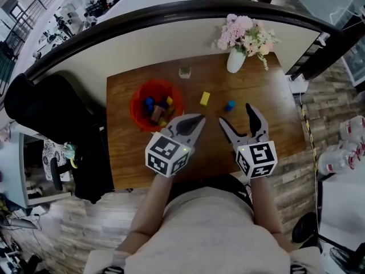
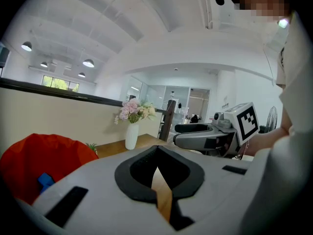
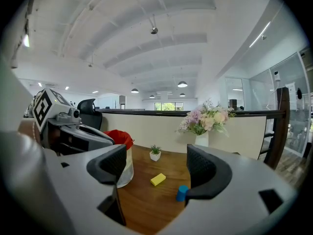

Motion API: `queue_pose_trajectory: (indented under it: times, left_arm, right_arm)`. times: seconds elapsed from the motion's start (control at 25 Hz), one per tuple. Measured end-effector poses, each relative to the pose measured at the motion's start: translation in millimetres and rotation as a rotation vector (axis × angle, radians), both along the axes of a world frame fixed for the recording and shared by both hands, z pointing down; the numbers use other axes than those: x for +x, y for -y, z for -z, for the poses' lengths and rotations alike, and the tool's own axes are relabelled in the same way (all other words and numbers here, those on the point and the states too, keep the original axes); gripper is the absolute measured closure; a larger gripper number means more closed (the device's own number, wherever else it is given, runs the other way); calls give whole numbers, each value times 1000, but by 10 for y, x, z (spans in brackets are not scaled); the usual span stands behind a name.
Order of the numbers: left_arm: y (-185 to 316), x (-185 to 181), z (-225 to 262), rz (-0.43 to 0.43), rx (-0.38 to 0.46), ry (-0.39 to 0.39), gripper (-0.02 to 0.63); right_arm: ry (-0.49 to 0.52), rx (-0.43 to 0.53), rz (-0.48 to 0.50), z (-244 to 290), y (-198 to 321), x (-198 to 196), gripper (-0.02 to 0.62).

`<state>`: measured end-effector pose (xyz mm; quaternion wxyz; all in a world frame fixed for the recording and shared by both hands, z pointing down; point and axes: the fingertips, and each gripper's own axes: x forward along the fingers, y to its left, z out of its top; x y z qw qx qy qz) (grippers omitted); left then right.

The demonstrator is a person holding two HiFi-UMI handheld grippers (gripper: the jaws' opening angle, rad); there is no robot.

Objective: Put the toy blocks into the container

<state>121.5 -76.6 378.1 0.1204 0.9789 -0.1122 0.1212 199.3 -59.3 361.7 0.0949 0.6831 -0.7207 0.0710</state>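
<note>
The left gripper (image 1: 195,123) has its jaws pressed together: in the left gripper view (image 2: 157,174) the black pads meet at the tips with nothing between them, only a thin wedge of table showing through. It hovers just beside the red container (image 1: 137,103), at that container's near right edge in the head view. The right gripper (image 1: 235,114) has its jaws spread wide and empty; it sits farther right of the container, above the wooden table (image 1: 279,119).

The container already holds several toy blocks, among them a blue one (image 1: 149,103), a brown one (image 1: 157,113) and a yellow one (image 1: 169,100). Two blocks lie loose on the table to the container's right: a yellow block (image 1: 205,98) near it, and a blue block (image 1: 230,105) farther out, close to the right gripper's tips. The right gripper view frames both between the open jaws (image 3: 156,169), the yellow block (image 3: 158,179) beyond and the blue block (image 3: 182,193) just beside the right-hand pad.

Beyond the container, toward the table's far edge, stand a small potted plant (image 1: 184,72) and, well to the right, a white vase of flowers (image 1: 235,60).
</note>
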Motion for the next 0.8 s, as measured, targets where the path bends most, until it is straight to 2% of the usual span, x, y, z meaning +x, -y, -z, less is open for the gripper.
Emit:
queue_pose_trajectory:
  times: [0.32,0.8]
  left_arm:
    - [37,176,-118,19,-21,30,591]
    - [120,391,-350,19,-77,57,592]
  right_arm:
    - [21,-35,19,-167,52,219,221]
    - [50,-166,107,-649,215,342,248]
